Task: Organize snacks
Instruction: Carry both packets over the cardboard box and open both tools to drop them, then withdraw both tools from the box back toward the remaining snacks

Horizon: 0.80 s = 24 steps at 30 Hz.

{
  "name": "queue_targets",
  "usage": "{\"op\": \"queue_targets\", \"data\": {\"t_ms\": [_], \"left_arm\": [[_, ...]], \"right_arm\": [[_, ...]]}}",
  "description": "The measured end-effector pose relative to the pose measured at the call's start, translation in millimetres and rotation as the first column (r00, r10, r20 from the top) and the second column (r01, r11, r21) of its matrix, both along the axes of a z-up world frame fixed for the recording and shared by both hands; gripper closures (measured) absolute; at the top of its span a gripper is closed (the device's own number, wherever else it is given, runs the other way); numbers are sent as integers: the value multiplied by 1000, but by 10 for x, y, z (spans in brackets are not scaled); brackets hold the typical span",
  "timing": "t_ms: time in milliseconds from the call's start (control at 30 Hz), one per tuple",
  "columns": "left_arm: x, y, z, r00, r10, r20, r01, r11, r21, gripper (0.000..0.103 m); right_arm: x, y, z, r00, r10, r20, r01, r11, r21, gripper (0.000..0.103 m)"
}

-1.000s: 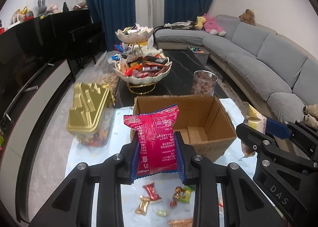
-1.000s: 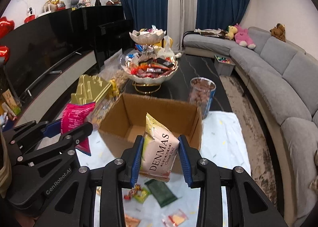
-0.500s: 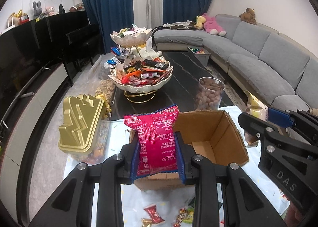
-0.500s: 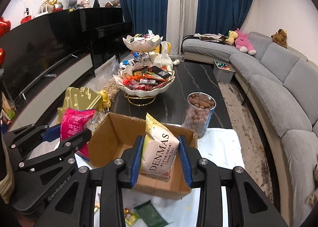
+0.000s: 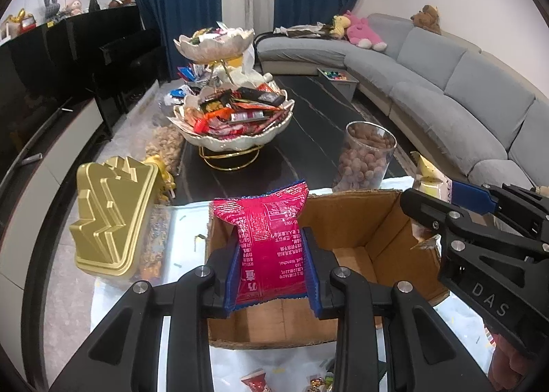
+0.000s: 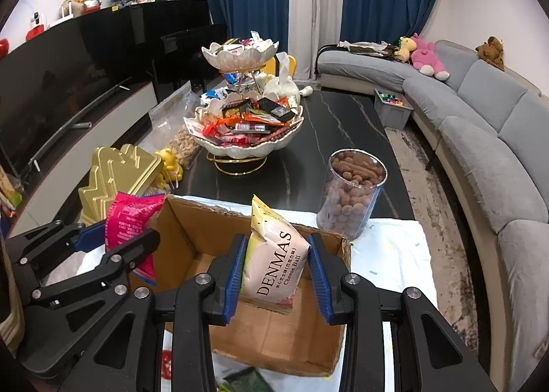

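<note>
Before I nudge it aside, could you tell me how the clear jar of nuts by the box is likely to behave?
The jar is tall, narrow and upright, so a push near its rim would probably tip it. It has no lid and is nearly full, so a tip would likely spill nuts. Being that full, it is probably fairly heavy, so push low.

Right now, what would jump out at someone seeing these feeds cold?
The red snack packet pinched in the left hand-held gripper and the pale DENMAS bag in the right hand-held gripper, both over the open cardboard box. Behind them, the two-tier snack stand heaped with wrappers on the dark table.
</note>
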State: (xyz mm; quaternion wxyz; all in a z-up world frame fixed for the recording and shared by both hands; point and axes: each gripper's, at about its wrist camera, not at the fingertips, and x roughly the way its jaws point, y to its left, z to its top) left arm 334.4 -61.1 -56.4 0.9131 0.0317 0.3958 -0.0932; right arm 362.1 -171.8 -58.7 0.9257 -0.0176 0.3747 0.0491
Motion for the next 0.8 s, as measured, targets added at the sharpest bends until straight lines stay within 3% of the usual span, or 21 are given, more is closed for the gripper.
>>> {"op": "queue_targets", "data": {"t_ms": [67,200,233,367,800], "left_arm": [[6,0,-9,1000,1,-2,-1,1000,6,69],[-18,51,24,1000,26,6,-26,1000,8,41],[-32,69,41,999,34,12,-34,999,9,38],[-68,99,99,999,43,26,-44,999,27,37],[-419,118,406,996,49,74,-52,998,31,36]], "right_arm": [[14,-6,-4,1000,-1,-3,1,1000,-7,58],[-19,-41,23,1000,-14,6,14,1000,-20,47],[-27,-54,36,1000,-20,10,20,1000,-20,42],[-69,-75,100,999,-35,23,35,999,-36,34],[-436,-129,371,996,-58,68,60,998,-32,34]]}}
